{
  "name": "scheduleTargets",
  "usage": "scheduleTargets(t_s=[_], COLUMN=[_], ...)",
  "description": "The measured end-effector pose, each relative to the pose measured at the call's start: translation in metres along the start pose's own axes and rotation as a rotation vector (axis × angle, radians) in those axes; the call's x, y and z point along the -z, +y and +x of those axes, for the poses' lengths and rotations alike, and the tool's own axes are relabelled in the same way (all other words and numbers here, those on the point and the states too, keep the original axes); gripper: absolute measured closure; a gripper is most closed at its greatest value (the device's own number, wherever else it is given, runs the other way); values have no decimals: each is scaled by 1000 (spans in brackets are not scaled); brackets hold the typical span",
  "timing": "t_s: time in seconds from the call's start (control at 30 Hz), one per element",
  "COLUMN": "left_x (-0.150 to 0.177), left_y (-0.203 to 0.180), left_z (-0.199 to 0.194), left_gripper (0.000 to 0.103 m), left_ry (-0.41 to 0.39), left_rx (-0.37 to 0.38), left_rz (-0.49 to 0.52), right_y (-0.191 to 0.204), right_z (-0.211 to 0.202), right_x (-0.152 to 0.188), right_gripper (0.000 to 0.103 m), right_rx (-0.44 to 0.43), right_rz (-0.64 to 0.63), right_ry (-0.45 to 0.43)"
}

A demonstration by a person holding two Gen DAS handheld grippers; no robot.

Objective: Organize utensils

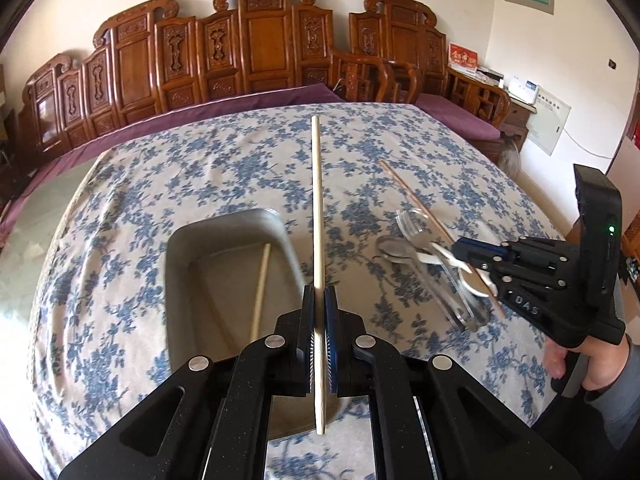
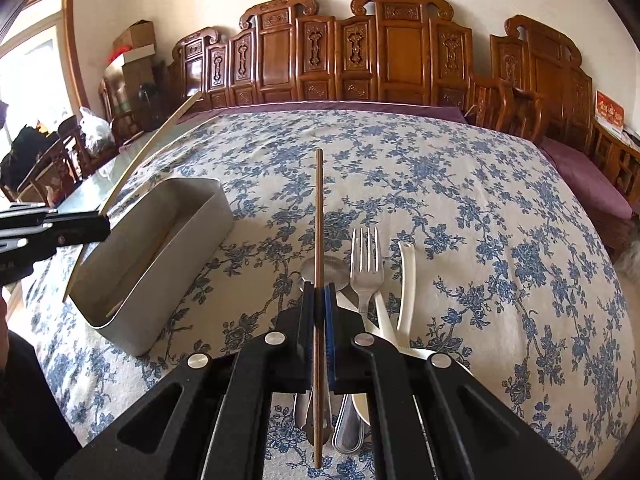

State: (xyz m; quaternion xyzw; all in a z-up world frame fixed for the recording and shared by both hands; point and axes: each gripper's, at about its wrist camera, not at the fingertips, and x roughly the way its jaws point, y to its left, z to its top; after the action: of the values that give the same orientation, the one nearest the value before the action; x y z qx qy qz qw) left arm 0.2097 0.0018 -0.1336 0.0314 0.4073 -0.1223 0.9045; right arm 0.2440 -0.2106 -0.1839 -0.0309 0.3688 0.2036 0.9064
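Note:
My left gripper (image 1: 319, 294) is shut on a pale chopstick (image 1: 317, 200), held above the right rim of a grey box (image 1: 180, 248). Another pale chopstick (image 1: 260, 292) lies inside the box. My right gripper (image 2: 319, 290) is shut on a brown chopstick (image 2: 319, 216), lifted over a pile of a metal fork (image 2: 365, 264), a white spoon (image 2: 406, 276) and a metal spoon (image 2: 334, 270). In the left wrist view the right gripper (image 1: 458, 247) and its brown chopstick (image 1: 412, 196) hover over that pile. In the right wrist view the left gripper (image 2: 105, 225) stands beside the grey box (image 2: 180, 280).
A blue-flowered cloth (image 2: 480, 220) covers the table. A carved wooden bench (image 1: 248, 48) with purple cushions runs along the far edge. A person's hand (image 1: 568, 360) holds the right gripper. Boxes and bags (image 2: 132, 52) are stacked at the far left.

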Motion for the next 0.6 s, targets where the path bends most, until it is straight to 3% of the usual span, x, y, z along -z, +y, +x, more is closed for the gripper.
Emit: scheduleTargets(t_s=[0.6], left_x=[23], left_y=[49], left_z=[42], left_gripper=[99], left_ry=[125], left_rx=[-47], left_rz=[-60], right_y=[1], right_z=[0], right_x=[-1], right_gripper=[97], right_rx=[-12], right_rz=[-6], right_ry=[-7])
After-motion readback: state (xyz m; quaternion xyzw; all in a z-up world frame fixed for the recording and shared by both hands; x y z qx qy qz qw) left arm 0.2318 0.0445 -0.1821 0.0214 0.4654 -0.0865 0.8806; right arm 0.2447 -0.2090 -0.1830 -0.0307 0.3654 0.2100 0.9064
